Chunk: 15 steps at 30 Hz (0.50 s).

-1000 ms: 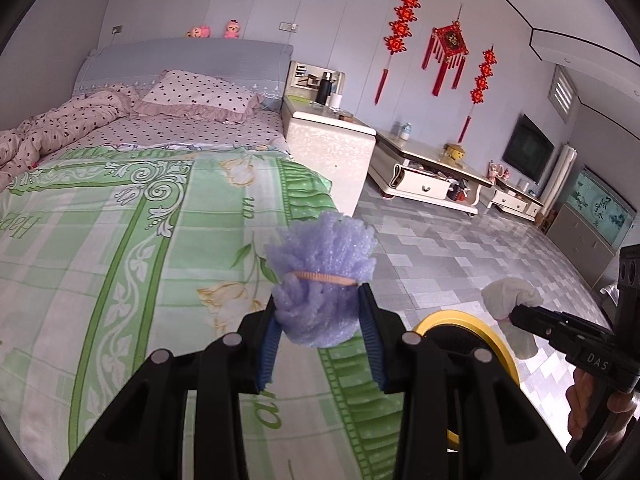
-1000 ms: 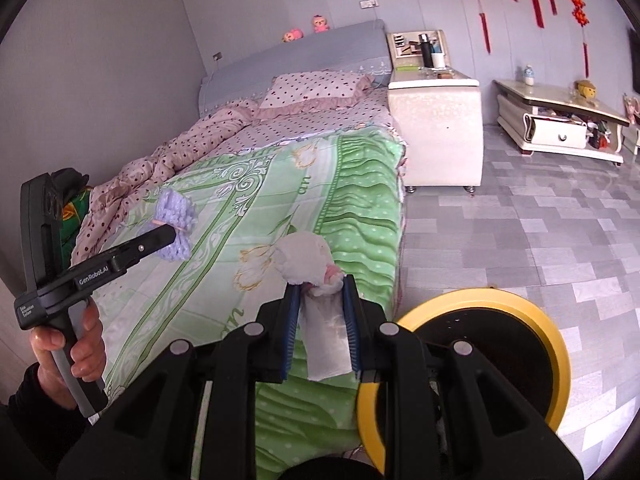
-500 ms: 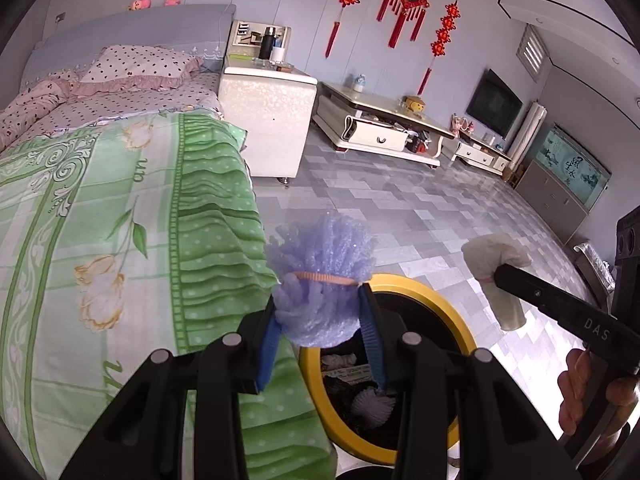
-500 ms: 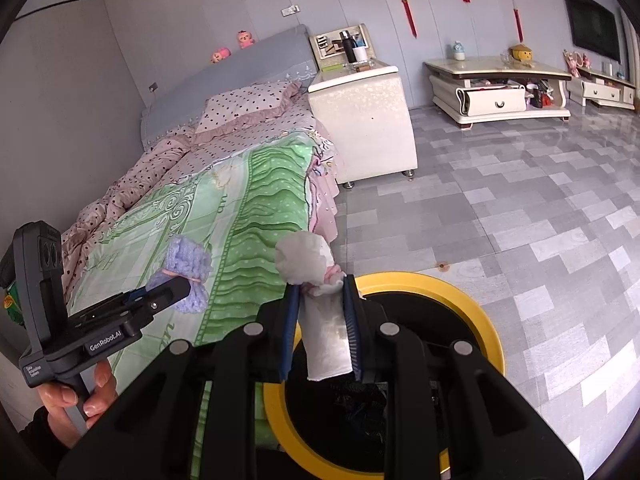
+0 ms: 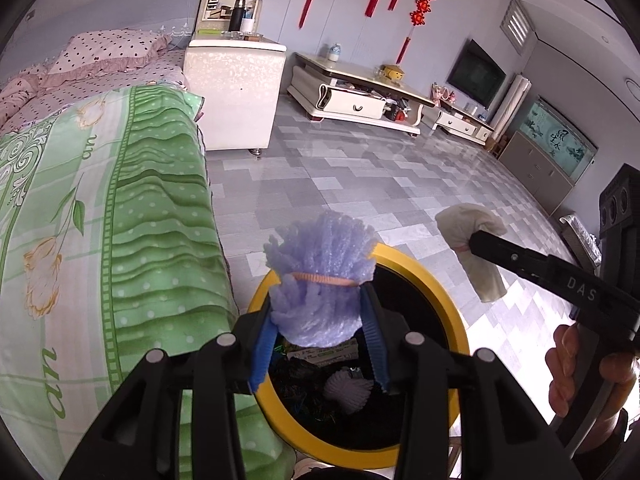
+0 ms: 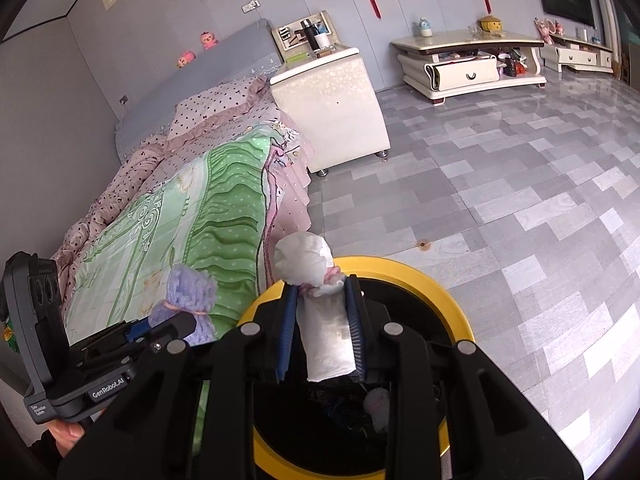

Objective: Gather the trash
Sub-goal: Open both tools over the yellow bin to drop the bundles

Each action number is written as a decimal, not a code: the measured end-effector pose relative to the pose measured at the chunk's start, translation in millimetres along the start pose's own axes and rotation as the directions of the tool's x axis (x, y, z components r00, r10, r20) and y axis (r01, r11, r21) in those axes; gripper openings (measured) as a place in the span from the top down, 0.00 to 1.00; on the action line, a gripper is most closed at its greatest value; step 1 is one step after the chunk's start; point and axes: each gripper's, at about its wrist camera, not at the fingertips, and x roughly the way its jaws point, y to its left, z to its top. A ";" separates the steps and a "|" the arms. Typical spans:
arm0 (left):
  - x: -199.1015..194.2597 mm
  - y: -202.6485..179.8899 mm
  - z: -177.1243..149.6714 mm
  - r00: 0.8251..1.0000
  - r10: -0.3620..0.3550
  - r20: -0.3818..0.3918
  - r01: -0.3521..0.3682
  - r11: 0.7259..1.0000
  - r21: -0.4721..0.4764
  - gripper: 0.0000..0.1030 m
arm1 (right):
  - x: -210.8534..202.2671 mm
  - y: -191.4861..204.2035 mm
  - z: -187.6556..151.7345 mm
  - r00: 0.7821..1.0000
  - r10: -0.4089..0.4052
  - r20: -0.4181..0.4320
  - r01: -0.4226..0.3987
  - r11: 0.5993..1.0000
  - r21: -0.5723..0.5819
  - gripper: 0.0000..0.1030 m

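The left hand-held gripper point(image 5: 318, 334) has the purple foam bundle point(image 5: 322, 276) between its blue pads, jaws easing apart though the pads press its sides. Directly beneath it stands the yellow-rimmed trash bin point(image 5: 448, 304), some litter already at the bottom. The right hand-held gripper point(image 6: 322, 330), just to the side, carries the tied white tissue wad point(image 6: 316, 280) between narrow jaws that are also opening, its loose end hanging over the same bin. Left of both, touching the bin's rim, the green bedspread point(image 5: 120, 240) drapes off the bed. Farther out, grey floor tiles point(image 6: 500, 184) run to a white nightstand point(image 5: 232, 92).
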 end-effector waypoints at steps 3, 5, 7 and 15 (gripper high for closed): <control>-0.2 -2.9 -0.7 1.000 -0.003 0.004 0.003 1.000 0.002 0.61 | -3.1 -0.5 1.6 1.000 0.002 0.008 -0.002 1.000 0.003 0.75; -0.8 -2.2 -0.8 1.000 -0.012 0.001 0.012 1.000 -0.003 0.59 | -6.0 -2.0 2.7 1.000 -0.002 0.018 0.002 1.000 0.010 0.71; -2.3 0.8 -1.5 1.000 -0.025 0.003 0.025 1.000 -0.015 0.53 | -9.3 -4.1 4.8 1.000 -0.003 0.029 0.003 1.000 0.020 0.67; -10.2 15.0 -4.1 0.999 -0.037 0.018 0.038 0.998 -0.058 0.42 | -17.9 -7.7 4.5 0.999 -0.019 0.041 0.017 0.999 0.046 0.64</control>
